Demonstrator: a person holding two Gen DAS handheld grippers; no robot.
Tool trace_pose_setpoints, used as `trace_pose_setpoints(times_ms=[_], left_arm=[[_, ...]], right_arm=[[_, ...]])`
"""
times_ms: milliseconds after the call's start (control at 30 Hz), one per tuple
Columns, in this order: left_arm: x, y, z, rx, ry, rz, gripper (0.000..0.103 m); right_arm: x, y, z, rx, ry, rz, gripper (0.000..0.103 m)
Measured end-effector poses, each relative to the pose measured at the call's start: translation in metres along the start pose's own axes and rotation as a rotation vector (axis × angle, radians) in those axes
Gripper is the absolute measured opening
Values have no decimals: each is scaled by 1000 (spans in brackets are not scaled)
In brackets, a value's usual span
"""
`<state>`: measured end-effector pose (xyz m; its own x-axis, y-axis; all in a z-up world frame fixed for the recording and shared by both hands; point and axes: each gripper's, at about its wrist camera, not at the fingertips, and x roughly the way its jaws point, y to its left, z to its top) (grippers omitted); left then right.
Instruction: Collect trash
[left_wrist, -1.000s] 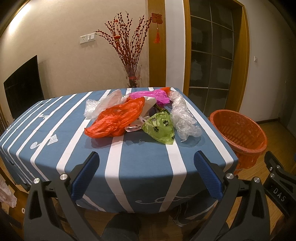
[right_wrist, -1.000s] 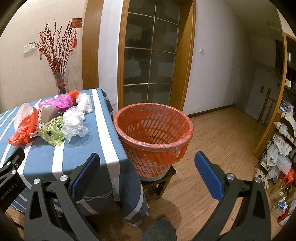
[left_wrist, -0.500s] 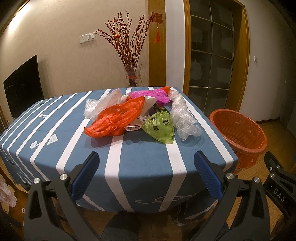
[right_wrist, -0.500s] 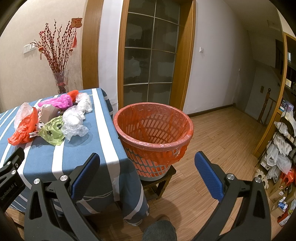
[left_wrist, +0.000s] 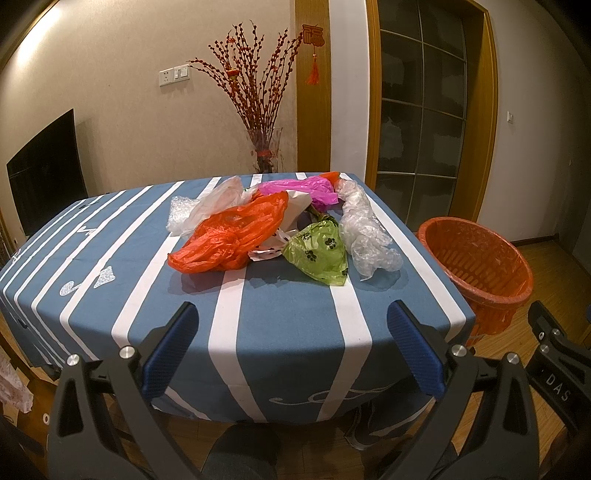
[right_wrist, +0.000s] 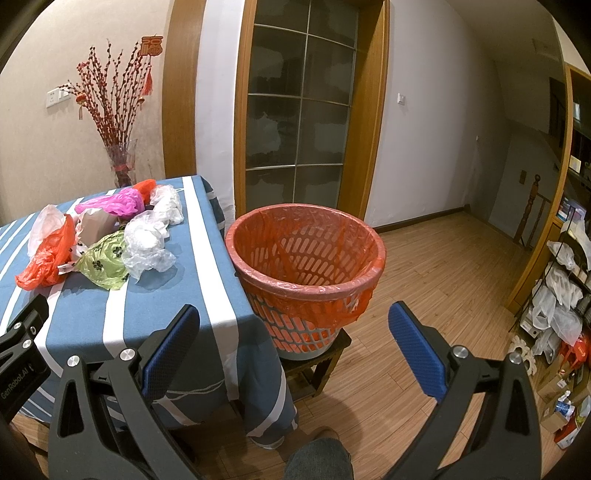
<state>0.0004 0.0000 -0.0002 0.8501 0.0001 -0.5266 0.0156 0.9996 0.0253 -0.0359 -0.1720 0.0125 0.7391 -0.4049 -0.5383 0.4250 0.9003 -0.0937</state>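
Note:
A pile of plastic bags lies on the blue striped tablecloth (left_wrist: 280, 325): an orange bag (left_wrist: 232, 234), a green paw-print bag (left_wrist: 321, 253), clear wrap (left_wrist: 364, 229), a pink bag (left_wrist: 303, 188) and a white bag (left_wrist: 216, 203). The pile also shows in the right wrist view, with the green bag (right_wrist: 105, 262) nearest. An orange bin (right_wrist: 304, 266) with an orange liner stands on a low stool right of the table; it also shows in the left wrist view (left_wrist: 476, 266). My left gripper (left_wrist: 291, 343) is open and empty before the table's front edge. My right gripper (right_wrist: 293, 347) is open and empty, facing the bin.
A glass vase of red branches (left_wrist: 264, 147) stands behind the table by the wall. A dark TV (left_wrist: 44, 166) is at the left. A glazed door (right_wrist: 299, 122) is behind the bin. Cluttered shelves with bags (right_wrist: 561, 280) stand at the far right on the wooden floor.

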Motion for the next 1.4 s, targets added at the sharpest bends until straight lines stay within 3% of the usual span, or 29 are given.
trace_pose_setpoints(times_ms=[833, 1167, 1400], left_arm=[[11, 5, 0, -19, 32, 11, 99], [54, 49, 8, -114, 113, 44, 99], [91, 83, 21, -153, 164, 76, 99]], right_arm=[[13, 0, 1, 2, 22, 23, 101], [45, 25, 18, -8, 66, 145, 101], [83, 63, 52, 11, 97, 274, 101]])
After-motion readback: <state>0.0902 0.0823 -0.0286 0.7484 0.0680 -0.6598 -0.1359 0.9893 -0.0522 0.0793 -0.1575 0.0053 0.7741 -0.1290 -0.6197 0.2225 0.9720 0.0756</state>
